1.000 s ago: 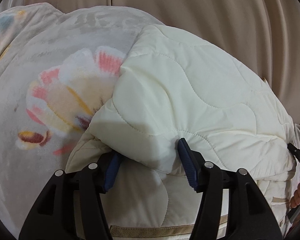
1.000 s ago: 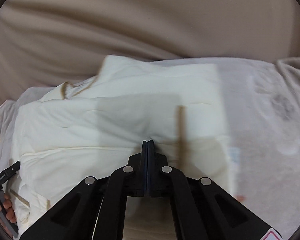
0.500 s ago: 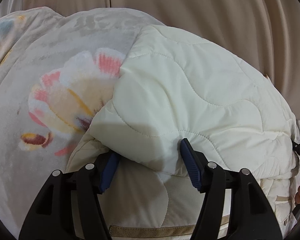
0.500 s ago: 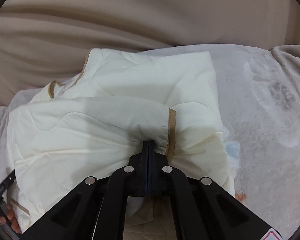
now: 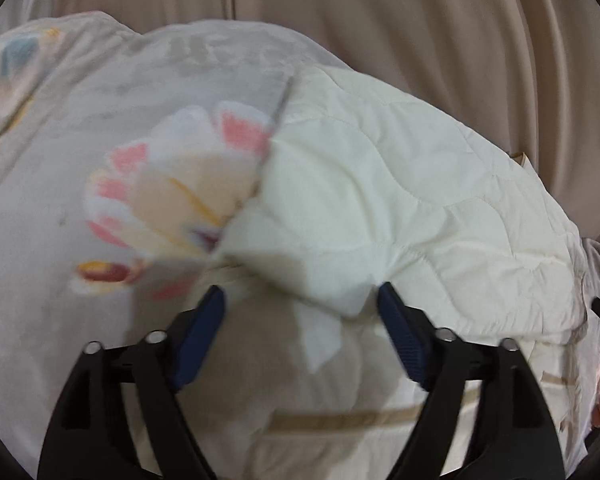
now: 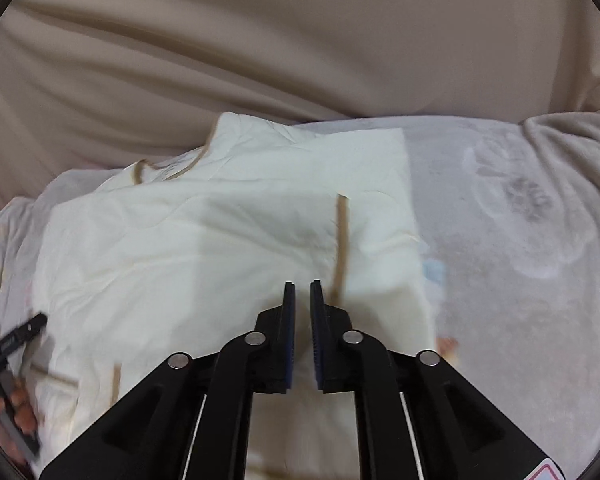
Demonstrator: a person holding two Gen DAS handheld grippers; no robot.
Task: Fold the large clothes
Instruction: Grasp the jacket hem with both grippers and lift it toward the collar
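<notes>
So both grips just came off. Half a second back the right hand-held gripper was pinched tight on a bunched-up bit of the cream quilted jacket; now its pads sit a little apart with nothing between them, hovering just over the fabric next to the tan trim strip. The bunch it was holding has dropped and flattened out, so that flap now lies on top of the rest of the garment.

Same story on the other side. The left hand-held gripper has its blue pads spread wide, and the folded edge it was cradling a moment ago is lying loose in front of it, not clamped. That view is smeared, so I'd guess it's moving.

The jacket itself lies folded over on the bed, on the flower-print blanket, up toward the far edge where the beige curtain hangs. The blanket shows bare on the left and right of it.

My read: this fold is laid down and done. It still looks bulky and a bit lumpy, so probably another fold or a smoothing pass is needed.
</notes>
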